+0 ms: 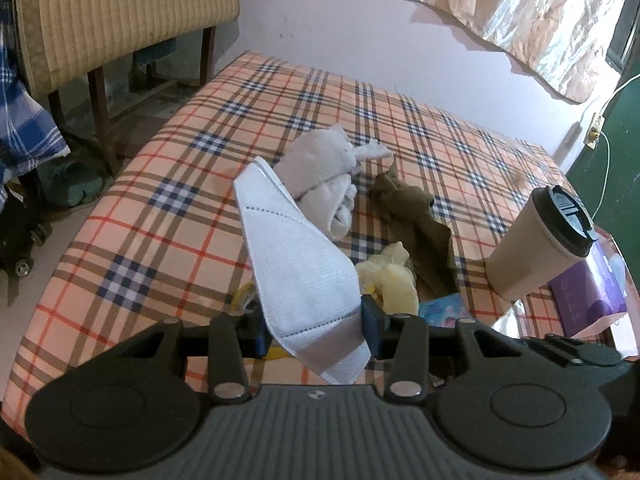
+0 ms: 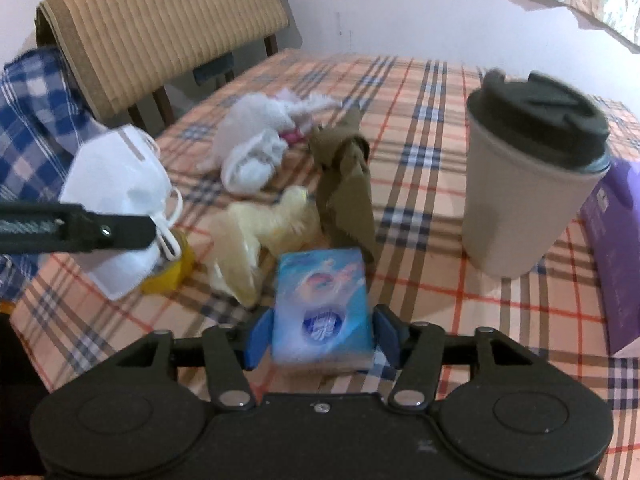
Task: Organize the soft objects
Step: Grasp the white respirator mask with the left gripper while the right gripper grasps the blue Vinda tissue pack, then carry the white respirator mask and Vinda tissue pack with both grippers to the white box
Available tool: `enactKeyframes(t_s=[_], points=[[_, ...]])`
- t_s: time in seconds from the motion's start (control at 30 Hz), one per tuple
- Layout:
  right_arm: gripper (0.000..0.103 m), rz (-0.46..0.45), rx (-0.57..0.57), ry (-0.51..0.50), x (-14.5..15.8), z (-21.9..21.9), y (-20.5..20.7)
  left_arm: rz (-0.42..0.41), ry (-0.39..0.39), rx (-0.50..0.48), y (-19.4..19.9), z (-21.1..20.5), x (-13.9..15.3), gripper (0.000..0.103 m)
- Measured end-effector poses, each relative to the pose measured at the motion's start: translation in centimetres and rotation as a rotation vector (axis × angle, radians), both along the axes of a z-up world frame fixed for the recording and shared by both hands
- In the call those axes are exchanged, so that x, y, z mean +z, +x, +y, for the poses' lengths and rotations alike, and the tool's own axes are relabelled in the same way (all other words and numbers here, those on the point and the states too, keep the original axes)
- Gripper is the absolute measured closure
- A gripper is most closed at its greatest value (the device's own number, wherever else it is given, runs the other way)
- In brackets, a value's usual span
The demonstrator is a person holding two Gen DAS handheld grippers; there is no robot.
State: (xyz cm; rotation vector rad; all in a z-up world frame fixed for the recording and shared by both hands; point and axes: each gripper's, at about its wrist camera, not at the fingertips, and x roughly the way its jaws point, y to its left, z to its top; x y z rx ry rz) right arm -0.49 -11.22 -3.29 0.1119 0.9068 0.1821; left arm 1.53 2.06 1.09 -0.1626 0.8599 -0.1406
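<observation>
My left gripper (image 1: 314,330) is shut on a white folded face mask (image 1: 296,264) and holds it above the plaid table; the mask also shows in the right wrist view (image 2: 116,176) at the left. My right gripper (image 2: 322,340) is shut on a blue tissue pack (image 2: 322,304), low over the table. On the table lie a white cloth bundle (image 1: 320,172), an olive-brown cloth (image 1: 416,224) and a pale yellow soft item (image 1: 390,280). These also show in the right wrist view: white bundle (image 2: 256,140), olive cloth (image 2: 348,176), yellow item (image 2: 260,236).
A beige cup with a black lid (image 2: 528,176) stands at the right, next to a purple box (image 2: 616,256). A yellow tape roll (image 2: 172,272) lies under the mask. A padded chair (image 2: 160,32) with a blue checked cloth (image 2: 32,112) stands at the table's left edge.
</observation>
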Motion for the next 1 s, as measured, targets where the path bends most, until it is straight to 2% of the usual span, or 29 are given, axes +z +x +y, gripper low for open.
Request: enactKeyframes(t_s=[0.13, 0.2, 0.27, 0.47, 0.7, 1.0], points=[[0.032, 0.009, 0.008, -0.018, -1.0, 0.3, 1.0, -0.003, 0.010, -0.005, -0.1, -0.3, 0.1, 0.058], [0.038, 0.003, 0.015, -0.007, -1.1, 0.4, 1.2, -0.005, 0.011, -0.008, -0.2, -0.4, 0.3, 0.058], [0.038, -0.003, 0.010, 0.017, -0.6, 0.1, 1.0, -0.011, 0.013, -0.008, -0.3, -0.4, 0.5, 0.058], [0.038, -0.063, 0.000, 0.040, 2.8, -0.5, -0.1, -0.024, 0.012, -0.001, 0.1, -0.4, 1.2, 0.058], [0.038, -0.140, 0.005, 0.024, 7.7, -1.1, 1.0, -0.031, 0.034, -0.023, 1.2, -1.4, 2.6, 0.058], [0.038, -0.190, -0.001, 0.009, 10.9, -2.1, 2.2, -0.050, 0.053, -0.050, 2.5, -2.6, 3.8, 0.058]])
